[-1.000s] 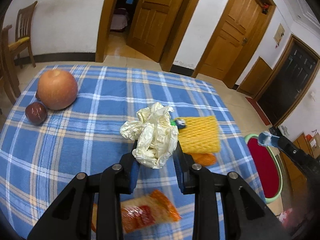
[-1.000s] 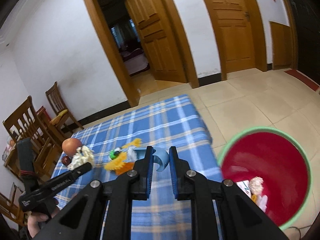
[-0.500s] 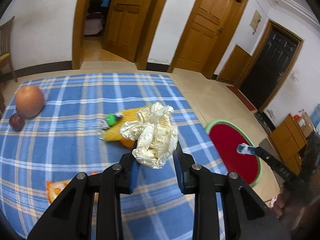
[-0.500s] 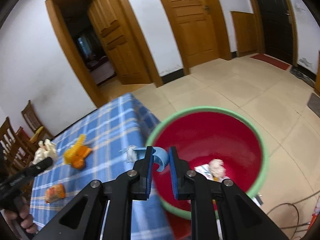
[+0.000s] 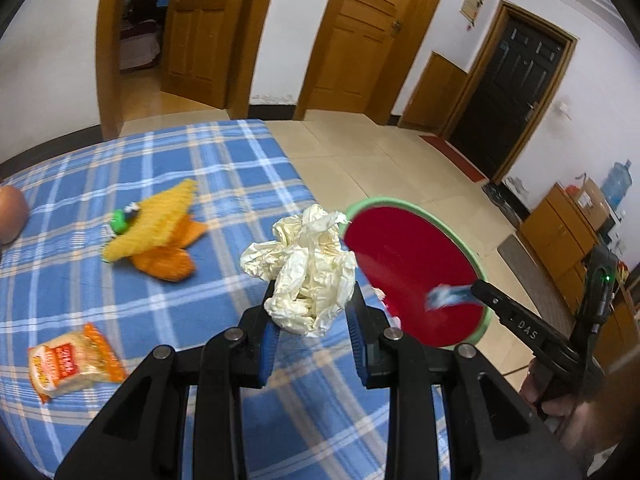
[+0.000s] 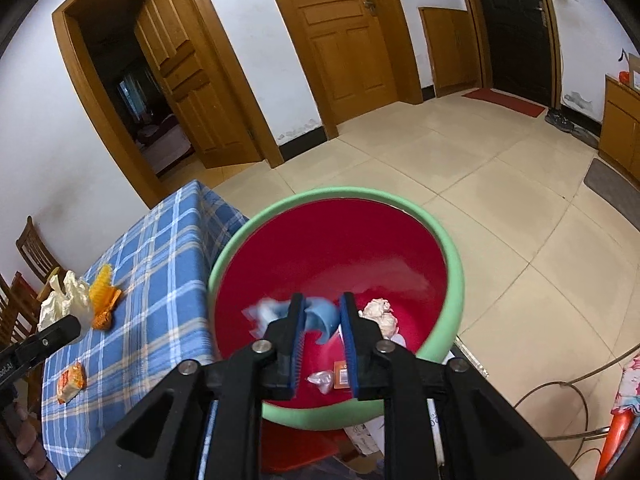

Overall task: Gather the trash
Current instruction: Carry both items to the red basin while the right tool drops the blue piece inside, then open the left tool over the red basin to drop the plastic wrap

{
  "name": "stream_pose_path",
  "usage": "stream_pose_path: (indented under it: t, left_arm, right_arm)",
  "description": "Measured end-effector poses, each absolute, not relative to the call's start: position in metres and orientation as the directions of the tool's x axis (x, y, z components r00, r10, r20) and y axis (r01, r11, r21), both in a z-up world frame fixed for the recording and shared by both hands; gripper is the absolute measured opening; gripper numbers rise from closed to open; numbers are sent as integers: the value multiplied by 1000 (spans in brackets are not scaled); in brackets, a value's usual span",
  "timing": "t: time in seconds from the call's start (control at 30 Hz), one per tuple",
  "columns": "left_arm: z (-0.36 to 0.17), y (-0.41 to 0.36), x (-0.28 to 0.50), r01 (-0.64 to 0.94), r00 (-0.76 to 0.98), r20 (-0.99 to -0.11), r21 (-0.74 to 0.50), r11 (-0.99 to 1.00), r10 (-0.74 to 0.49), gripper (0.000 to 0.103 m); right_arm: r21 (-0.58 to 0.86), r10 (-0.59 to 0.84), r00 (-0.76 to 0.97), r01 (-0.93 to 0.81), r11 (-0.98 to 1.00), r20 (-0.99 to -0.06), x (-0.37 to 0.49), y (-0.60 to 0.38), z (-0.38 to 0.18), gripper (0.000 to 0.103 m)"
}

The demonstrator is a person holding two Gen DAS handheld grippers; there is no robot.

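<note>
Trash collection partly complete. The red bin [image 6: 336,240] with a green rim stands on the floor beside the tabletop [image 5: 168,160] and already contains a pale wad [image 6: 379,314] and small scraps. Left on the plaid cloth: a yellow foam net [image 5: 154,220] over an orange wrapper [image 5: 166,262], and a snack packet [image 5: 70,362]. The right tongs [image 6: 322,328] hang over the bin with jaws opening; a blurred blue scrap [image 6: 316,314] lies between them, apparently being let go. The left tongs [image 5: 312,334] are clamped on a crumpled cream paper ball [image 5: 308,270], above the tabletop near its bin-side edge.
</note>
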State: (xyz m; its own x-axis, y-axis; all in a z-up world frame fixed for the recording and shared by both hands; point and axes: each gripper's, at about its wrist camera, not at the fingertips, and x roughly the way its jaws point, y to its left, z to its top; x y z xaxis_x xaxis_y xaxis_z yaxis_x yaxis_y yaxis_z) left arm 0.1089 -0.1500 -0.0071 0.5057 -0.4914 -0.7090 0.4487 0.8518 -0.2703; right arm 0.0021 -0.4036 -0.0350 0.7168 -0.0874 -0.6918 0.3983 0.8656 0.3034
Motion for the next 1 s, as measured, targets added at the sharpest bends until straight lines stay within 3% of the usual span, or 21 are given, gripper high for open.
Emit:
stream_pose_path:
  t: [0.03,0.47,0.9,1.0]
  left_arm:
    - [-8,-155,108,456,498,-713,-269,848,-494,31]
    - [-30,-216,100,533,421,-740,-266,803,-525,31]
    - [-51,-274,105,622,373,-750,-235,747,-547,31]
    - [-51,-280,107,624,373,-751,-232,747,-545,39]
  right_arm:
    - [308,-83,718,397,864,-692,1,-406,-36,33]
    - [308,-111,731,414,856,-673,-24,-424,-31,40]
    - [326,-144,720,471,820,-679,-49,-447,-36,42]
    - [330,-152,724,478,814,-673,-53,-452,-35,44]
